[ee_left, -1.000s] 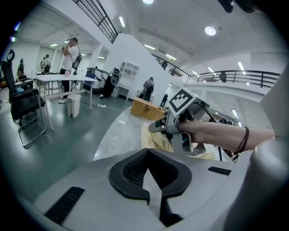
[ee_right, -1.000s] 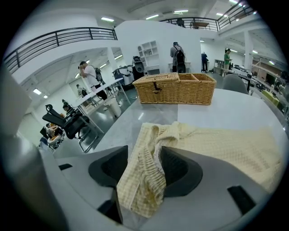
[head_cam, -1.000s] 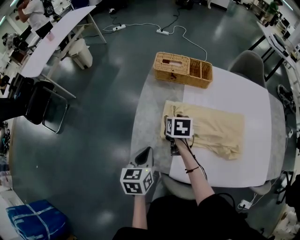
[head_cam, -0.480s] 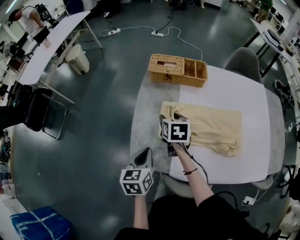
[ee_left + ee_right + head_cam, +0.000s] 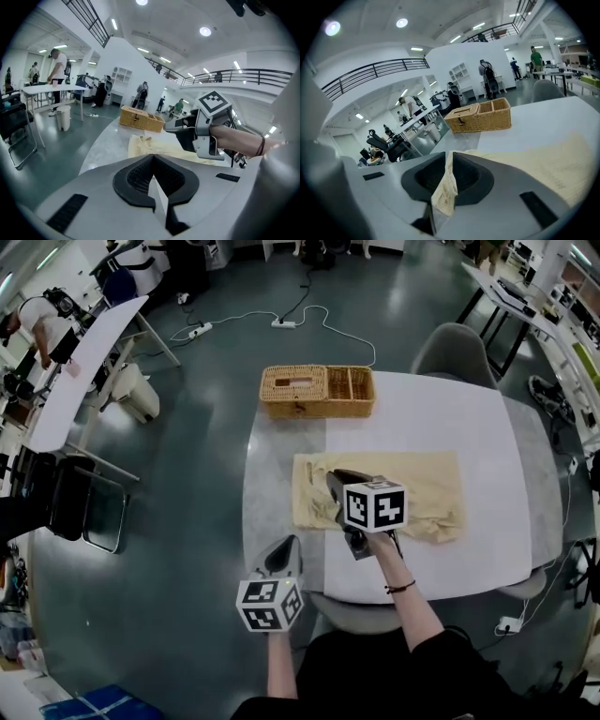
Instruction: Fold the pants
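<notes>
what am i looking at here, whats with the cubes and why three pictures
No robot here: a person holds a two-jaw gripper in each hand, and the marker cubes are part of those grippers. The wide picture comes from a camera on the person's head, looking down. The other two come from cameras riding on each gripper, looking along its jaws. On the white table lie pale yellow pants, with a wicker basket at the far edge. The right gripper has just closed its jaws on an edge of the pants. The left gripper is shut and empty, off the table's near side.
</notes>
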The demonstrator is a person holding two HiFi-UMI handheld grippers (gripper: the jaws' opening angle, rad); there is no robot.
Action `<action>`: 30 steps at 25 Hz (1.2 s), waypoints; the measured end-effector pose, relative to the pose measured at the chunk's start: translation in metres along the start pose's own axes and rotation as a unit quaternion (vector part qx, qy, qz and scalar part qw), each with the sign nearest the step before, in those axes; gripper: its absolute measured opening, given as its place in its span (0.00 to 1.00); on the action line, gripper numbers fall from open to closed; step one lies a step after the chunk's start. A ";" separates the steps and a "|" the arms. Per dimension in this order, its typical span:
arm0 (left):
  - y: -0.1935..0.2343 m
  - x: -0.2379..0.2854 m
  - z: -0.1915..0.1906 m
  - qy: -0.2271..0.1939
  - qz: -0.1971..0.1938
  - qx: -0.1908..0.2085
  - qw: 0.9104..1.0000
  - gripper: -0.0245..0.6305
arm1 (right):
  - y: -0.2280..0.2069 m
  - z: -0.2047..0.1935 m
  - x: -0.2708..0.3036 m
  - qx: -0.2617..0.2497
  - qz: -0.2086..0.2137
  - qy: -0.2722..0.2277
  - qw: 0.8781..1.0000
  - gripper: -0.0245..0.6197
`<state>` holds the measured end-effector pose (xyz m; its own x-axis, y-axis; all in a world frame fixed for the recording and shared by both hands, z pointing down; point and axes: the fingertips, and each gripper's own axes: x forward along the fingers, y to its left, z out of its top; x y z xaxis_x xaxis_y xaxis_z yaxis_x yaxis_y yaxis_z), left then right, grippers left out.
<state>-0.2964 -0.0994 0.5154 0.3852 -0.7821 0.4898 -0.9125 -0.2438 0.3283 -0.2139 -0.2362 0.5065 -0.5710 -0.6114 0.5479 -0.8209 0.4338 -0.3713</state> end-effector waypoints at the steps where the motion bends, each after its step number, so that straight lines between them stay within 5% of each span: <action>1: -0.005 0.002 0.003 0.000 -0.003 0.005 1.000 0.05 | -0.005 0.003 -0.007 -0.013 -0.002 -0.005 1.000 0.11; 11: -0.075 0.029 0.024 0.000 -0.033 0.051 0.998 0.05 | -0.072 0.011 -0.084 -0.013 0.001 -0.052 0.999 0.06; 30: -0.177 0.103 0.017 0.021 -0.066 0.099 0.993 0.05 | -0.239 -0.018 -0.189 0.051 -0.071 -0.075 0.993 0.06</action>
<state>-0.0980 -0.1463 0.4944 0.5048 -0.7120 0.4880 -0.8613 -0.4536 0.2290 0.0906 -0.2121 0.5053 -0.4383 -0.7564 0.4854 -0.8858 0.2721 -0.3758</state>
